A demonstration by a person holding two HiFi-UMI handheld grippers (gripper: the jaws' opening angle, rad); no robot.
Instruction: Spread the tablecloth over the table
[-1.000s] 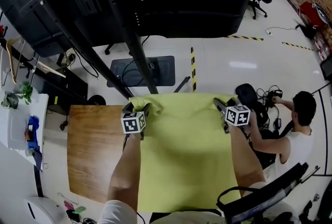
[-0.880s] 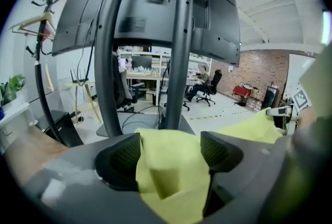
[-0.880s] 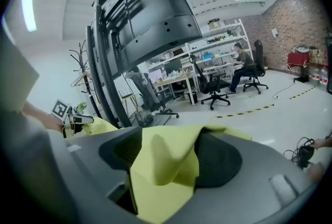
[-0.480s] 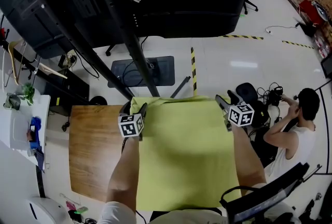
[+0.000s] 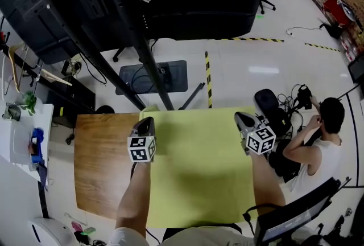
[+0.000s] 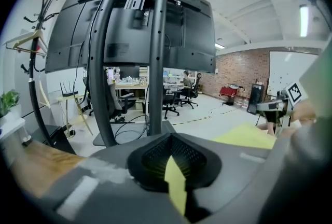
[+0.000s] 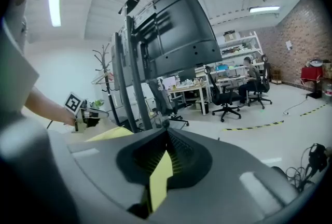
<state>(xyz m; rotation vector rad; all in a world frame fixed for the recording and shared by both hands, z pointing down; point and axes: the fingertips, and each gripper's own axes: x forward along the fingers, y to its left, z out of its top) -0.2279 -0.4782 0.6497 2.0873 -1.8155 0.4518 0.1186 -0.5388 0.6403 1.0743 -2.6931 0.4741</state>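
Observation:
A yellow-green tablecloth [image 5: 196,165] lies over the right part of a wooden table [image 5: 105,165]. My left gripper [image 5: 146,121] is at the cloth's far left corner and my right gripper [image 5: 243,117] at its far right corner. Both pairs of jaws have just closed. In the left gripper view the left gripper [image 6: 171,158] pinches a strip of the cloth [image 6: 176,189]. In the right gripper view the right gripper [image 7: 165,158] pinches a strip of the cloth [image 7: 158,181] the same way. Each gripper view also shows the other gripper [image 6: 282,103] [image 7: 83,111] across the stretched far edge.
A black monitor stand [image 5: 142,40] towers beyond the table's far edge. A person [image 5: 321,142] sits by cables on the right. A white side table [image 5: 17,136] with small items is at the left, and a black chair [image 5: 296,210] is near right.
Both grippers, open over the cloth's far edge before, have shut on it and lifted. The bunched far left corner has pulled flat and the far edge runs straight.

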